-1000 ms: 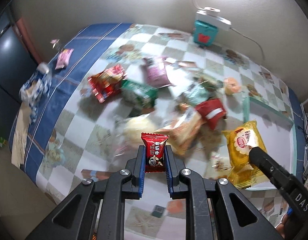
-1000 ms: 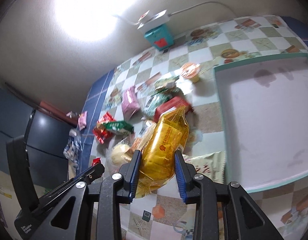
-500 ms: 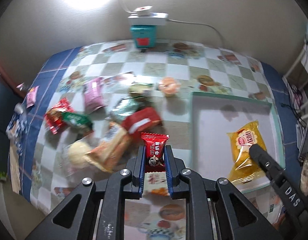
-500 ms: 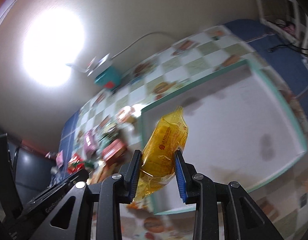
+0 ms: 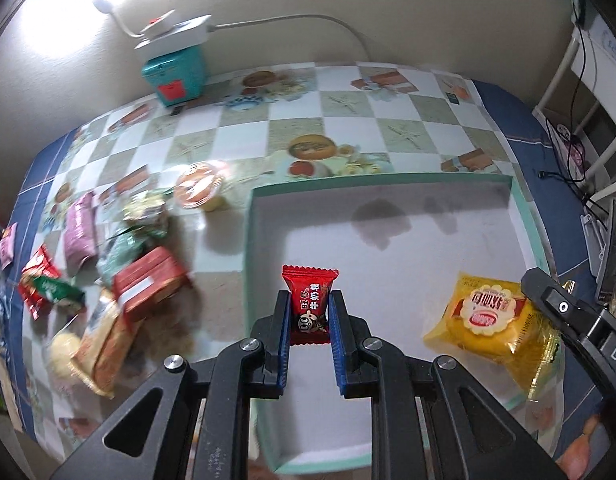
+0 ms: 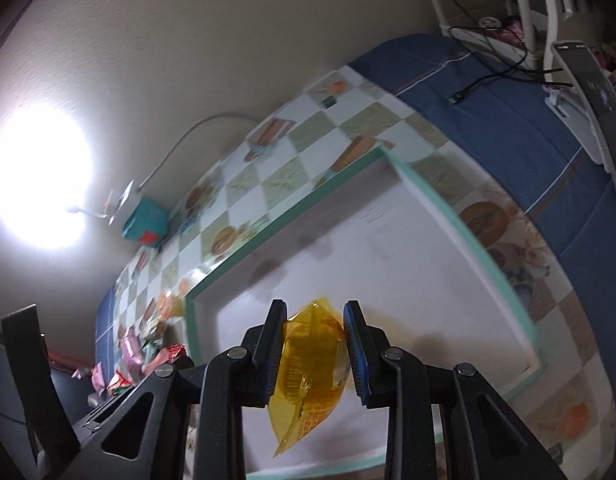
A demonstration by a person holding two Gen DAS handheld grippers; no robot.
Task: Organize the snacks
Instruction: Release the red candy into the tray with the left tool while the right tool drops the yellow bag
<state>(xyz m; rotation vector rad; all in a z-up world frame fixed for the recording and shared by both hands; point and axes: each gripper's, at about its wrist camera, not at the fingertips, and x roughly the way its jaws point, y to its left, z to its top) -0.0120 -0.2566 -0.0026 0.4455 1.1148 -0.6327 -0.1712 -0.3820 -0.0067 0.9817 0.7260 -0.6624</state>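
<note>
My left hand-held gripper (image 5: 309, 312) pinches the red candy (image 5: 311, 303); my right hand-held gripper (image 6: 315, 332) clamps the yellow packet (image 6: 311, 364) above the tray (image 6: 503, 276), packet at 4 o'clock of the candy.

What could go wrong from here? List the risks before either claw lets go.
1. The right claw holds the yellow pastry pack near the tray's near right rim; released there, it may land against or over the edge.
2. The left claw pinches the red candy by its lower half; the slick wrapper might slip early.
</note>
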